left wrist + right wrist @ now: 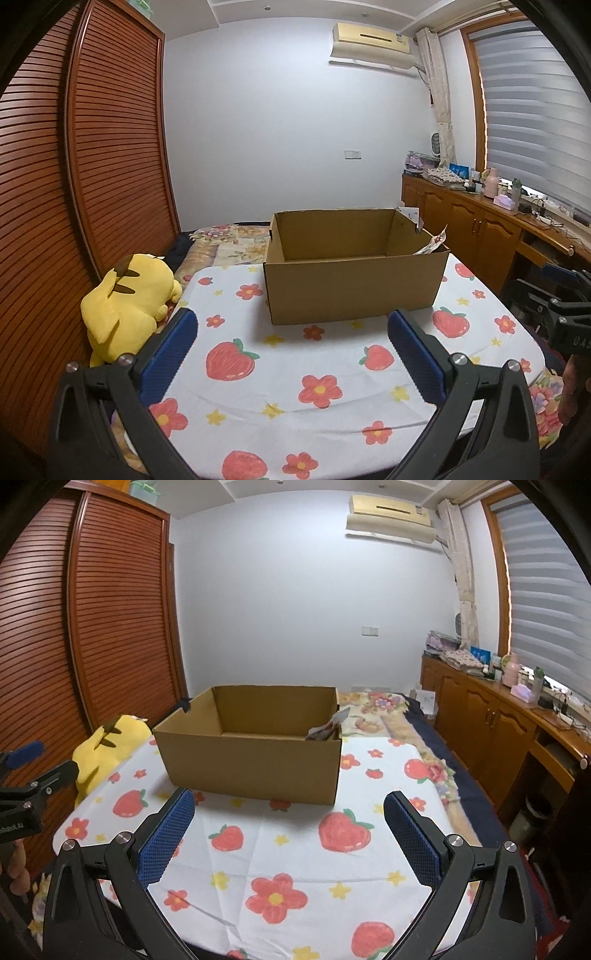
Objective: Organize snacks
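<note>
My left hand-held gripper (291,339) and right hand-held gripper (289,821) hung spread apart, holding nothing, before the cardboard box (354,284); one snack packet (432,243) leaned inside its right corner, so I judged nothing obvious remained to fetch.

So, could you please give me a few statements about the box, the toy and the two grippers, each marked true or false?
1. The cardboard box stands open on the strawberry cloth. True.
2. The left gripper is shut on a snack. False: it is open and holds nothing.
3. A snack packet pokes up at the box's right end. True.
4. The yellow plush toy lies inside the box. False: it lies beside the cloth, left of the box.
5. The right gripper is open. True.
</note>
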Demonstrator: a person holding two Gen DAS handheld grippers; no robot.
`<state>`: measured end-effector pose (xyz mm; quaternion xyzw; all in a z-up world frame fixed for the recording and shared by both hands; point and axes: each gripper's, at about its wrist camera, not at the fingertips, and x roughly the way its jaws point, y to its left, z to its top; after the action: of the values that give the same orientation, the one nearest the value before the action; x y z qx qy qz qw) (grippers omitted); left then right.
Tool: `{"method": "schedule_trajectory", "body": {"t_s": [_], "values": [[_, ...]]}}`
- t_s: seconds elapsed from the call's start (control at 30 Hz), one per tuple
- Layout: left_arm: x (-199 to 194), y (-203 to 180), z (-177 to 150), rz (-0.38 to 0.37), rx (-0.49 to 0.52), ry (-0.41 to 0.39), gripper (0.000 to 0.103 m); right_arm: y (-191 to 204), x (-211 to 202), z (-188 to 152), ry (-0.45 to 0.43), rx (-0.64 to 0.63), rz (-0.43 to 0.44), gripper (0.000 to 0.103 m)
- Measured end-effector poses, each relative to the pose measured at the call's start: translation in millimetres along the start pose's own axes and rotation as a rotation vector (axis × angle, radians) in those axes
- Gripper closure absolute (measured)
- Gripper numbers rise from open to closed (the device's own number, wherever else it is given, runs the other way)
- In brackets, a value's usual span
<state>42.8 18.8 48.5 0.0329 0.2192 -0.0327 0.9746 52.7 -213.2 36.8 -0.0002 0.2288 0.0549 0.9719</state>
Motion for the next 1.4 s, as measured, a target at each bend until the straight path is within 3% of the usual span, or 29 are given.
{"method": "schedule_trajectory", "body": {"t_s": [0.5, 1.4], "values": [[5.5, 3.2, -19.5, 0.015, -0.017, 0.026, 0.0, 2.2, -2.4, -17.9, 0.008, -0.006, -0.018, 0.0], [-1.2, -2.1, -17.2, 0.017, 0.004, 0.006, 0.0, 2.6, -4.8, -20.1, -0.006, -0.013, -0.037, 0.0]]}}
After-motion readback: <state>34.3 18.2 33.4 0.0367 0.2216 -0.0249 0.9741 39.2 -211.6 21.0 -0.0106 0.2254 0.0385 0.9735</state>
